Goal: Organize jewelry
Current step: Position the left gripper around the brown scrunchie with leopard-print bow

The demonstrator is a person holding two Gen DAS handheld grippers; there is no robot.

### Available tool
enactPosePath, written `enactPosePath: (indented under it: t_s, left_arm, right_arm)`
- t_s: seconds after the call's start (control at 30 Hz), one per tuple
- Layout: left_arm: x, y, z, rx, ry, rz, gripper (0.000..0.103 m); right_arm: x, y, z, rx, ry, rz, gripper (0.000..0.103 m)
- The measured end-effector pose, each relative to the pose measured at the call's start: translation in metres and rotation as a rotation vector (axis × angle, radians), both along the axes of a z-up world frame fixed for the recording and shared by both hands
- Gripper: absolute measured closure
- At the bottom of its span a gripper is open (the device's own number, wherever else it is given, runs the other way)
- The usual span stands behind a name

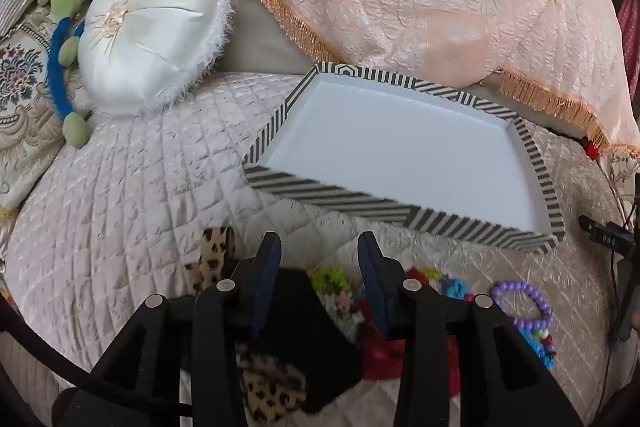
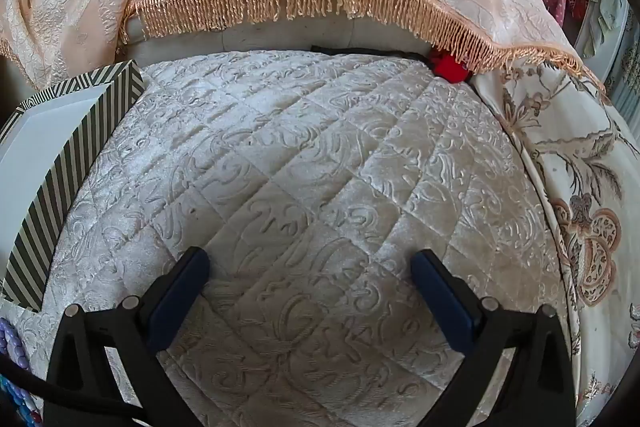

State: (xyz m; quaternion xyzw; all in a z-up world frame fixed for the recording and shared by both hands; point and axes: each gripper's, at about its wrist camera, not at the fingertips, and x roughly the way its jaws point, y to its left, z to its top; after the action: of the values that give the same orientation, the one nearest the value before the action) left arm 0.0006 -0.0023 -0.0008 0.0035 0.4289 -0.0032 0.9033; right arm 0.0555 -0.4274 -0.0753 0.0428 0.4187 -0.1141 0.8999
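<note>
Since nothing sits in the tray (image 1: 384, 151) yet, I am just starting. My left claw (image 1: 318, 247) hangs partly open over the jewelry pile (image 1: 520, 311) on the bed. My right claw (image 2: 310, 259) is wide, holding nothing. Next I must grab one bracelet.

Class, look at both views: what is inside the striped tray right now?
Nothing shows inside the striped tray: its white floor is bare. In the right wrist view only a corner appears, also bare. The beaded bracelets lie outside it on the quilt, partly hidden by the left gripper.
</note>
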Motion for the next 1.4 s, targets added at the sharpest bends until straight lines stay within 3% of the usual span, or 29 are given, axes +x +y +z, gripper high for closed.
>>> enactPosePath:
  t_s: [0.03, 0.07, 0.1, 0.27, 0.37, 0.53, 0.87, 1.2, 1.4]
  left_arm:
    - [0.000, -0.001, 0.000, 0.005, -0.002, -0.006, 0.088]
    - [-0.017, 0.005, 0.003, -0.018, -0.072, -0.006, 0.088]
    - [-0.025, 0.014, 0.003, -0.051, -0.087, -0.006, 0.088]
    - [-0.042, 0.020, 0.002, -0.027, -0.027, 0.000, 0.088]
    - [-0.045, 0.016, 0.003, -0.015, -0.013, 0.004, 0.088]
    - [-0.053, 0.015, 0.005, -0.020, -0.019, -0.004, 0.088]
    - [-0.069, 0.007, 0.016, -0.010, -0.047, -0.034, 0.088]
    - [-0.081, 0.008, 0.020, 0.000, -0.052, -0.006, 0.088]
    - [-0.084, 0.012, 0.023, -0.002, -0.064, 0.010, 0.088]
  right_arm:
    - [0.000, 0.000, 0.000, 0.000, 0.001, 0.000, 0.000]
    - [0.000, 0.000, 0.000, 0.000, 0.002, -0.001, 0.000]
    - [0.000, 0.001, 0.000, -0.004, 0.003, -0.001, 0.000]
    - [0.000, 0.001, 0.002, -0.002, 0.010, 0.000, 0.000]
    - [-0.007, 0.003, 0.008, 0.026, 0.068, -0.009, 0.000]
    - [-0.045, 0.033, 0.028, 0.071, 0.094, 0.031, 0.000]
    - [-0.121, 0.124, 0.082, 0.227, -0.085, 0.180, 0.000]
    - [-0.158, 0.202, 0.113, 0.117, -0.222, 0.253, 0.000]
    - [-0.165, 0.225, 0.112, 0.026, -0.220, 0.264, 0.000]
